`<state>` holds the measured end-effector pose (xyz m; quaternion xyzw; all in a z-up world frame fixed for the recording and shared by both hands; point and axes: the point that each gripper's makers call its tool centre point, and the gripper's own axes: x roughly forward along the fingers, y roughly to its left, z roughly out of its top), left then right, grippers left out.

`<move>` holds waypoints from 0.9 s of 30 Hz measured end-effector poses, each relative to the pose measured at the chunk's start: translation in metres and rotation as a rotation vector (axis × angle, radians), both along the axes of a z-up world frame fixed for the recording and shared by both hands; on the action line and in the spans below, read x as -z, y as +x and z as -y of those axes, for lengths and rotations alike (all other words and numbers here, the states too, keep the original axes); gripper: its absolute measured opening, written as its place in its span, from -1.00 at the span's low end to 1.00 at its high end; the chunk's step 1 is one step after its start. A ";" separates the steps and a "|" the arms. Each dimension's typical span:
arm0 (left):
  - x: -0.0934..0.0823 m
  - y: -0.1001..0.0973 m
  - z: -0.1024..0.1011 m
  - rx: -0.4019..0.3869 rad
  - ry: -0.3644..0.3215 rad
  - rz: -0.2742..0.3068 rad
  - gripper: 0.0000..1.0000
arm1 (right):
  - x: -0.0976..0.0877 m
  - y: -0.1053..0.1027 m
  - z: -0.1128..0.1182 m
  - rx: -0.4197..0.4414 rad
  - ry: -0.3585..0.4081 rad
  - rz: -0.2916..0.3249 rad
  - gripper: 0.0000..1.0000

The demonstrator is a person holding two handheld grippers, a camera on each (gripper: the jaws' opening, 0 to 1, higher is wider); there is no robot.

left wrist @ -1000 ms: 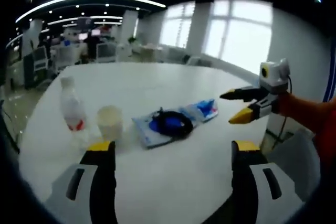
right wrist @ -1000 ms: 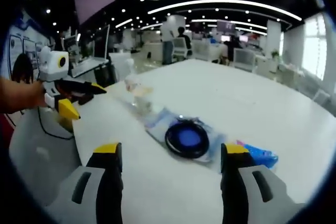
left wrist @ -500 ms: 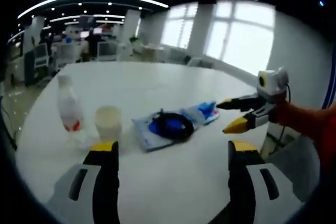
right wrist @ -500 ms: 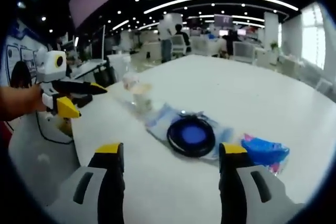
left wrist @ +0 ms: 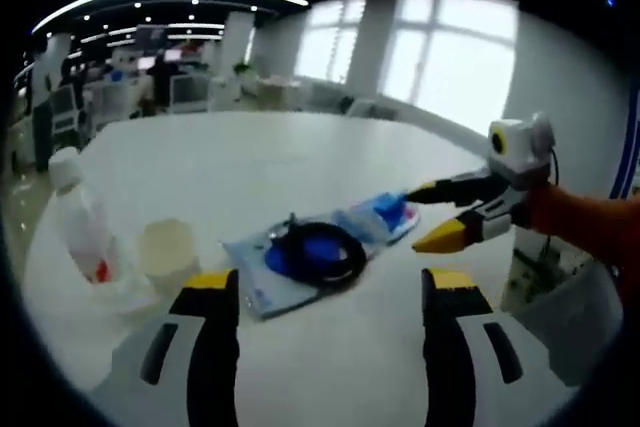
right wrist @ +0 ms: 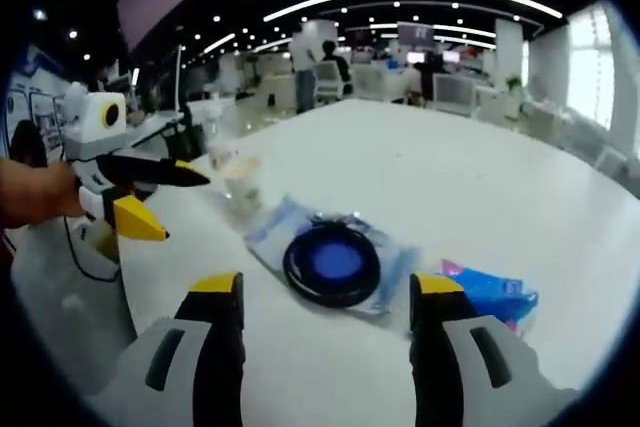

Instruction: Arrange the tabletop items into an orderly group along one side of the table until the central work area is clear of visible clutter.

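On white round table (left wrist: 300, 167): blue crinkled plastic packet (right wrist: 490, 292) just ahead of right gripper (right wrist: 325, 297), jaws wide, nothing held; left gripper (left wrist: 325, 292) likewise; advise low, centred pinch

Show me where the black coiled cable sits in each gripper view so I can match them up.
Left gripper view: the black coiled cable lies just above and between this view's own jaws, left of the blue packet.
Right gripper view: the cable lies centre, above the jaws.
Shared landmark: the plastic cup.
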<state>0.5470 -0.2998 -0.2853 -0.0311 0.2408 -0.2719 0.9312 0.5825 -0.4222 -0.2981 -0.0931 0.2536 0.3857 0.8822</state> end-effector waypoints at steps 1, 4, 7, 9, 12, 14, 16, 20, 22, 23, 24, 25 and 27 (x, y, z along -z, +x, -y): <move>0.002 0.003 0.001 0.001 0.010 0.000 0.34 | 0.001 0.002 -0.001 -0.001 -0.003 0.000 0.31; 0.009 0.012 0.005 0.001 0.027 -0.011 0.33 | 0.002 0.009 -0.003 -0.003 -0.012 0.001 0.29; 0.016 0.023 0.009 -0.006 0.036 -0.024 0.29 | 0.005 0.016 -0.005 -0.005 -0.017 -0.004 0.26; 0.021 0.030 0.012 -0.015 0.031 -0.040 0.25 | 0.010 0.022 -0.006 -0.009 -0.033 -0.008 0.25; 0.029 0.040 0.018 -0.022 0.039 -0.053 0.20 | 0.013 0.030 -0.006 -0.012 -0.049 -0.014 0.23; 0.034 0.046 0.021 -0.023 0.053 -0.059 0.16 | 0.015 0.035 -0.006 -0.014 -0.054 -0.014 0.21; 0.039 0.050 0.021 -0.030 0.058 -0.069 0.12 | 0.018 0.039 -0.006 -0.017 -0.066 -0.017 0.18; 0.051 0.058 0.025 -0.037 0.068 -0.090 -0.02 | 0.026 0.046 -0.007 -0.025 -0.080 -0.027 0.10; 0.056 0.061 0.028 -0.035 0.078 -0.099 -0.10 | 0.030 0.049 -0.008 -0.029 -0.094 -0.028 0.05; 0.060 0.063 0.029 -0.036 0.087 -0.105 -0.13 | 0.032 0.051 -0.009 -0.034 -0.102 -0.027 0.03; 0.062 0.065 0.029 -0.037 0.086 -0.109 -0.15 | 0.034 0.053 -0.010 -0.037 -0.107 -0.031 0.02; 0.064 0.066 0.030 -0.041 0.086 -0.113 -0.17 | 0.037 0.054 -0.012 -0.042 -0.110 -0.034 0.02; 0.067 0.069 0.030 -0.043 0.088 -0.116 -0.19 | 0.041 0.058 -0.015 -0.048 -0.116 -0.043 0.00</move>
